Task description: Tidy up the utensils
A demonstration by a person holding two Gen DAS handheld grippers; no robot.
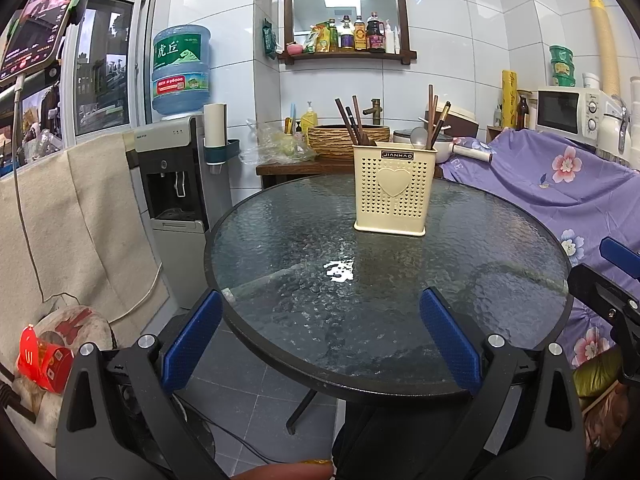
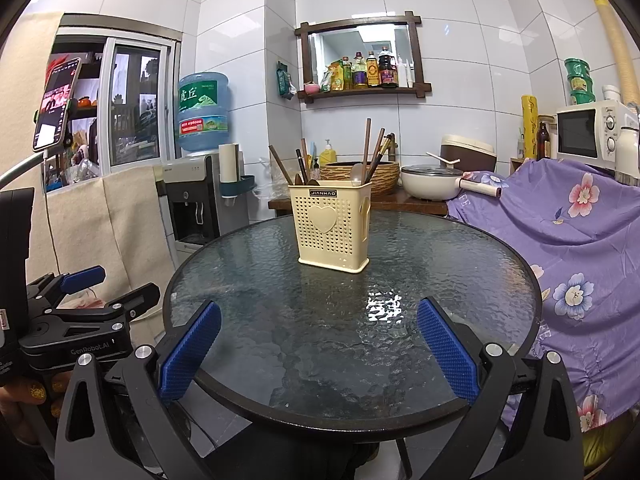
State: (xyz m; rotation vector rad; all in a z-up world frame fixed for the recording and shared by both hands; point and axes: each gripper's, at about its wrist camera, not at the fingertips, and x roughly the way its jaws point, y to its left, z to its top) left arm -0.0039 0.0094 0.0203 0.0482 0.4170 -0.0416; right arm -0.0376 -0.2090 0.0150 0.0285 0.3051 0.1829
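Observation:
A cream perforated utensil holder with a heart on its front stands upright on the far half of a round glass table. Brown chopsticks and a pale spoon stick up out of it. My left gripper is open near the table's front edge, nothing between its blue pads. My right gripper is open too, also at the front edge and empty. The left gripper shows at the left of the right wrist view.
A water dispenser stands left of the table, beige cloth draped beside it. A purple floral cover borders the table's right. Behind are a wooden counter with a woven basin, a pot and a microwave.

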